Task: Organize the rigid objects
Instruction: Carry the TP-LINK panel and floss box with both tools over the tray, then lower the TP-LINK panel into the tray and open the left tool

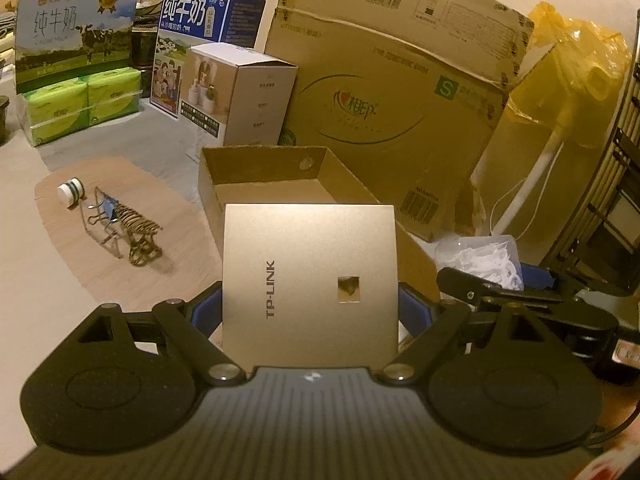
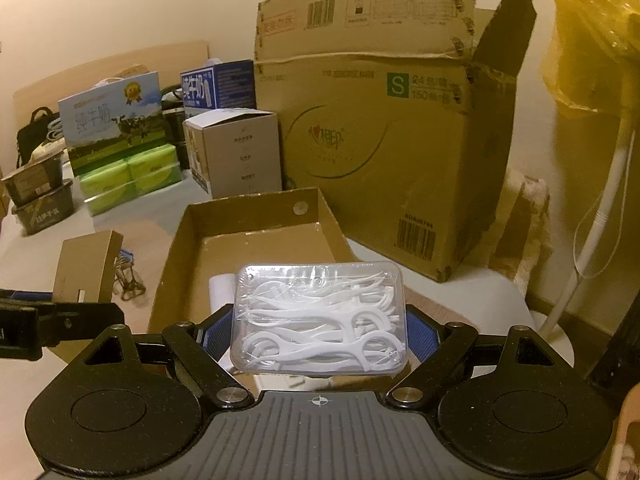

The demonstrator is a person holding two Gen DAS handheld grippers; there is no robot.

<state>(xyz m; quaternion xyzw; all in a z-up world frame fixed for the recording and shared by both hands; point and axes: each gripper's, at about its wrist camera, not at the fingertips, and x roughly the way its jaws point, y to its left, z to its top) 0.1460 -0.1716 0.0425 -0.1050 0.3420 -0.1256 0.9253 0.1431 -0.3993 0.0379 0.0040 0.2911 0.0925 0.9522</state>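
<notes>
My left gripper [image 1: 310, 304] was clamped on the two side edges of a flat gold wall plate [image 1: 310, 276], held up in front of the open tray box [image 1: 264, 168]. I judged it light and stiff but smooth — liable to slip, so edge pressure low down suited it. My right gripper [image 2: 318, 332] was closed on the short ends of a clear case of floss picks [image 2: 320, 316], poised over the same tray box's near edge — light, thin-walled plastic, best pinched gently where its corners stiffen it.

Two milk cartons [image 1: 74, 28], three cardboard boxes [image 2: 256, 232], one floss-pick case [image 2: 320, 316], one gold panel [image 1: 310, 280].
</notes>
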